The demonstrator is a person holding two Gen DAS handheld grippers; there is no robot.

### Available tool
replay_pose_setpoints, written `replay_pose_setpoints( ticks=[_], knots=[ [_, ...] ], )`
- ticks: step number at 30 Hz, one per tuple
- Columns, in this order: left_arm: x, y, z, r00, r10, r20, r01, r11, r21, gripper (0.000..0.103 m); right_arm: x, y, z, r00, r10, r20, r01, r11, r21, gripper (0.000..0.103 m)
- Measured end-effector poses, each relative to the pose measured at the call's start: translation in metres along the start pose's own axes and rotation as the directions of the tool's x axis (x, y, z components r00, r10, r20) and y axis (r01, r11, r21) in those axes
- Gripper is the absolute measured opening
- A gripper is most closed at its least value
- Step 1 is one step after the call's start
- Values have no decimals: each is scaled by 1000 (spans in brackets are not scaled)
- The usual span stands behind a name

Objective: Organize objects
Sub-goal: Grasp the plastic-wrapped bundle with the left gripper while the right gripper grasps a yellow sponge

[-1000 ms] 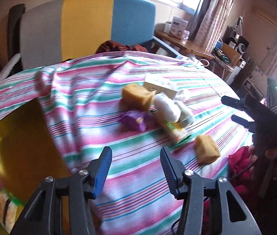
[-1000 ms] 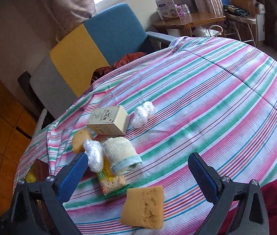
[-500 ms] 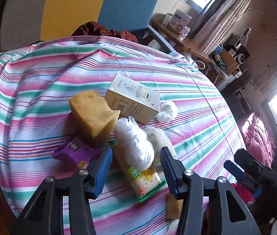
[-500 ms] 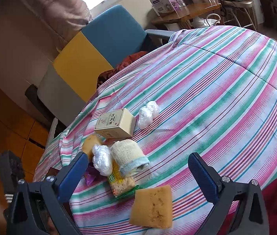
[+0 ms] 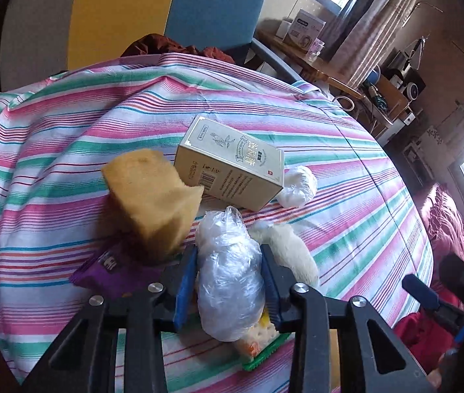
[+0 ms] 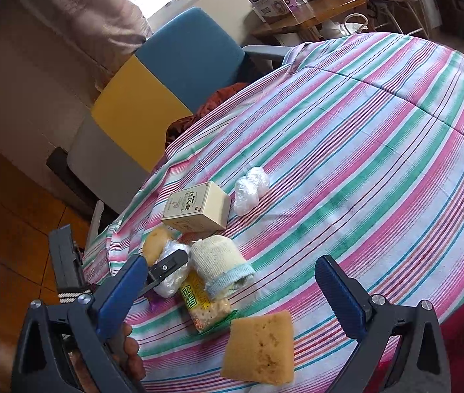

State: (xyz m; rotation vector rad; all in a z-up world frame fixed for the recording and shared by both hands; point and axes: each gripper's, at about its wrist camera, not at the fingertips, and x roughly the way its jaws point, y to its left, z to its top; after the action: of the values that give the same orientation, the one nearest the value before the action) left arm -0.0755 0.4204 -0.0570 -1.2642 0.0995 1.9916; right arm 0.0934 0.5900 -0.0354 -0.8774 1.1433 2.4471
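My left gripper [image 5: 228,255] has its jaws closing on a clear plastic-wrapped bundle [image 5: 228,288], with both blue pads against its sides. The bundle lies on a cracker packet [image 5: 258,337] in a pile on the striped cloth [image 5: 51,163]. Around it are a yellow sponge [image 5: 150,196], a purple packet [image 5: 107,271], a cream sock [image 5: 292,252], a beige box [image 5: 232,170] and a white plastic wad [image 5: 299,186]. My right gripper [image 6: 230,262] stands open above a second sponge [image 6: 259,347] near the table's front edge. The right wrist view shows the left gripper [image 6: 166,267] at the pile.
A chair with grey, yellow and blue panels [image 5: 166,9] stands behind the table, with dark red cloth on its seat. A wooden side table [image 5: 304,55] with a white box is at the back right. Wooden floor [image 6: 2,229] lies beyond the table's left edge.
The left gripper moved forward and down to the pile, and its jaws narrowed onto the plastic-wrapped bundle. The right gripper stayed open and hardly moved.
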Motion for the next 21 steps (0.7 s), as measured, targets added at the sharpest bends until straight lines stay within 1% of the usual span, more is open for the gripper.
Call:
replay_pose_setpoints(
  ticks=[2,7,13,14,17,21],
  knots=[
    [-16,4,-13,1000,6,10,-6,1000,26,37,0,0,0,1000,-5,2,5,1000,-1,103],
    [-41,11,-61,997,76,11,-76,990,122,37,-1,-2,1,1000,-13,7,13,1000,9,103],
    [-38,14,-116,992,122,-24,-115,975,191,37,-1,0,0,999,-40,10,40,999,-4,103],
    [-37,12,-121,992,122,-23,-114,973,201,37,-1,0,0,999,-46,11,46,999,-4,103],
    [-37,8,-130,991,132,15,-131,960,246,37,-1,-1,0,998,-54,12,54,999,3,103],
    [-38,13,-129,995,97,27,-100,965,244,36,2,0,-1,997,-77,-4,77,997,-9,103]
  ],
)
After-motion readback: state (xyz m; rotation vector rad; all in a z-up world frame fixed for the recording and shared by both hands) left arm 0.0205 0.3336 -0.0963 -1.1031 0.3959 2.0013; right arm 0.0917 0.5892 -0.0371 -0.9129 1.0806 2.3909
